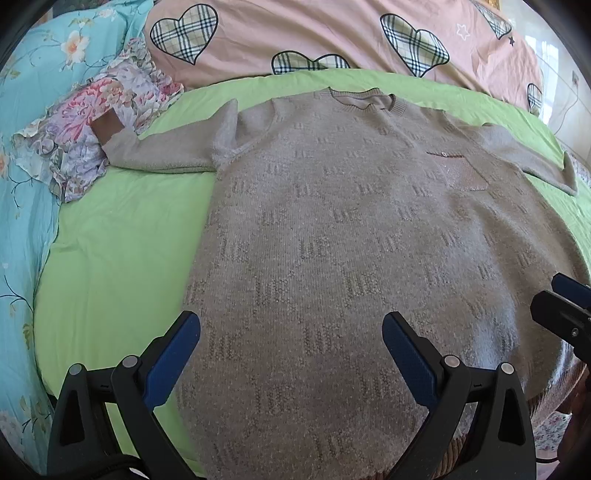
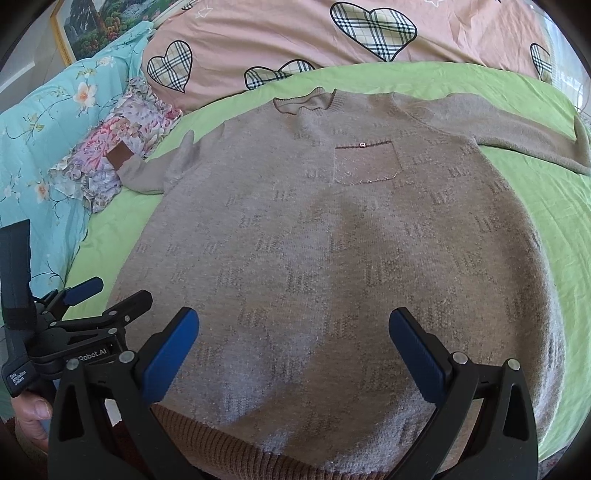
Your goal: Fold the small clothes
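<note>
A beige knitted sweater lies flat, front up, on a green sheet, neck away from me, both sleeves spread sideways. Its chest pocket and brown ribbed hem show in the right wrist view. My left gripper hovers open over the sweater's lower left part, with nothing between its blue pads. My right gripper is open above the lower middle of the sweater, also holding nothing. The left gripper appears at the left edge of the right wrist view, and the right gripper at the right edge of the left wrist view.
A pink duvet with plaid hearts lies behind the sweater. A floral cloth sits under the left sleeve's brown cuff, beside turquoise flowered bedding. A person's hand holds the left gripper's handle. A framed picture stands far left.
</note>
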`<state>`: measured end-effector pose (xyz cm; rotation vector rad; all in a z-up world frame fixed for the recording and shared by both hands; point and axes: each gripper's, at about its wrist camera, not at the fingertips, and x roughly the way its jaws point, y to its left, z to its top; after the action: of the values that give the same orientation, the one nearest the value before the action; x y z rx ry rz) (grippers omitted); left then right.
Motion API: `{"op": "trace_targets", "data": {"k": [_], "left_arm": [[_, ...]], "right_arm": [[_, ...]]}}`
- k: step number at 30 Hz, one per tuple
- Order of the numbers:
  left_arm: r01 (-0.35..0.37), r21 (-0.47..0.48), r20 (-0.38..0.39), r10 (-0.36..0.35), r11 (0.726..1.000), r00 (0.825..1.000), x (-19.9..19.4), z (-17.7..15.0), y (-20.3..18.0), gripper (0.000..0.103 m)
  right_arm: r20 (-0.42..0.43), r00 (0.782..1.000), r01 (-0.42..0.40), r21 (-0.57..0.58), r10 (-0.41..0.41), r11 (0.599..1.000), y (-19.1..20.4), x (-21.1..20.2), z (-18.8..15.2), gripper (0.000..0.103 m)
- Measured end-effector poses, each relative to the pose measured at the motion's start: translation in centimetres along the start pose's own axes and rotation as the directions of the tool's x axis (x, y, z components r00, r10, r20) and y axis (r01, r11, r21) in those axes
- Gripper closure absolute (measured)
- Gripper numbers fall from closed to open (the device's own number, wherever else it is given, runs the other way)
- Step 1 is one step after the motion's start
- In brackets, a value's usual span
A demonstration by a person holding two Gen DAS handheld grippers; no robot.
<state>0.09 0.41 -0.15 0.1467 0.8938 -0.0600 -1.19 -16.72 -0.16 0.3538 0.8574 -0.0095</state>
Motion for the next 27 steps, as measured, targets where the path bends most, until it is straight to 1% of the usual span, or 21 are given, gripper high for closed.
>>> {"op": "trace_targets", "data": {"k": [3, 5, 8, 14, 16, 20, 24, 27], "left_arm": [[-0.007, 0.005, 0.009, 0.007, 1.000, 1.000, 0.1, 0.1, 0.0, 0.004], [-0.029, 0.017, 0.042, 0.029, 0.999, 0.999, 0.0, 0.2, -0.1, 0.004], [-0.049, 0.029, 0.064, 0.047, 0.998, 0.997, 0.1, 0.4, -0.2, 0.004], [-0.021, 0.021, 0.021, 0.020, 1.000, 1.000, 0.5, 0.6, -0.4, 0.004], [-0.013, 0.018, 0.016, 0.013, 1.000, 1.000, 0.7, 0.8, -0.4, 0.004], [0.001, 0.016, 0.011, -0.001, 1.000, 1.000, 1.1, 1.1, -0.5, 0.004], [0.010, 0.023, 0.005, -0.010, 1.000, 1.000, 1.6, 1.4, -0.9, 0.004], [0.016, 0.029, -0.002, -0.016, 0.999, 1.000, 2.0, 1.7, -1.2, 0.004]], "right_arm": [[0.008, 1.000, -0.009, 0.001, 0.009, 1.000, 0.0, 0.0, 0.1, 0.000], [0.006, 1.000, -0.008, 0.000, 0.008, 1.000, 0.0, 0.0, 0.1, 0.000], [0.018, 1.000, -0.024, 0.003, 0.024, 1.000, -0.1, -0.1, 0.3, 0.000], [0.004, 0.999, -0.039, 0.014, 0.039, 0.999, -0.4, 0.0, 0.5, 0.000], [-0.003, 0.999, -0.052, 0.023, 0.052, 0.998, -0.5, 0.1, 0.6, 0.000], [-0.012, 0.998, -0.055, 0.020, 0.056, 0.998, -0.8, 0.2, 0.8, 0.000], [-0.003, 0.999, -0.052, 0.015, 0.052, 0.999, -1.3, 0.2, 1.0, 0.000], [-0.014, 0.998, -0.056, 0.033, 0.057, 0.998, -1.9, 0.4, 1.2, 0.000]]}}
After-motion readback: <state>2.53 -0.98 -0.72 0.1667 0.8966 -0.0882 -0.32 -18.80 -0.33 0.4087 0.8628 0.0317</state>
